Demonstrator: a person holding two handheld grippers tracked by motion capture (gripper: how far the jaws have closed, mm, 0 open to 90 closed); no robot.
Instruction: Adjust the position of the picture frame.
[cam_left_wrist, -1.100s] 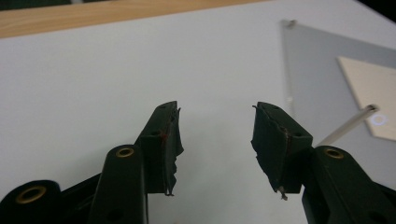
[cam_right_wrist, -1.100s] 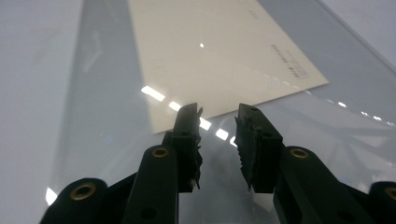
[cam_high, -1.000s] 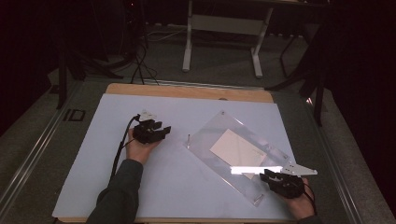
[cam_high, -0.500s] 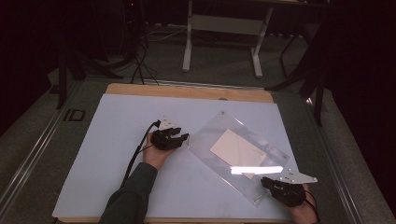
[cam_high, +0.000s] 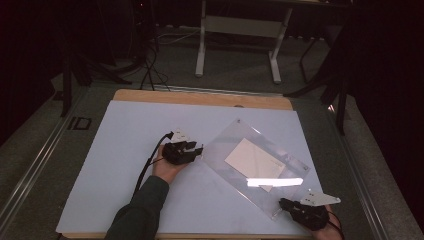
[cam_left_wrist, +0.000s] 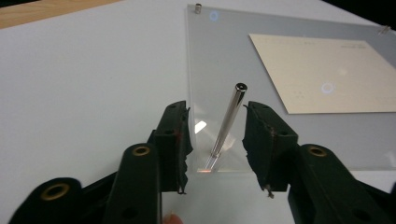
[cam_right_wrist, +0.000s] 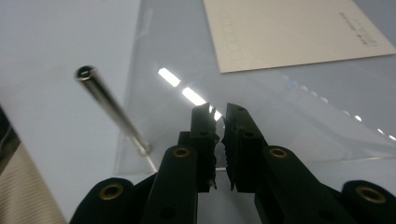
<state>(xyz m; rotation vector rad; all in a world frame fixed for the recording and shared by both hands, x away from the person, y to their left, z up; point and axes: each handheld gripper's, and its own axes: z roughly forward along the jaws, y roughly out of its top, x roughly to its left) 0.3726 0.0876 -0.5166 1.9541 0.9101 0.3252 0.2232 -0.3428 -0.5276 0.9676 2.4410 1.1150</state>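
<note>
White table: post between jaws.

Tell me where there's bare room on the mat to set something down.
The left half of the mat, from its left edge to the left tongs, is bare. So is the strip behind the clear sheet. Right side is crowded by sheet, card, right tongs.

Clear glossy plastic sheet; matt cream paper card seen beneath; polished metal post; desk matt white, wood-edged.
</note>
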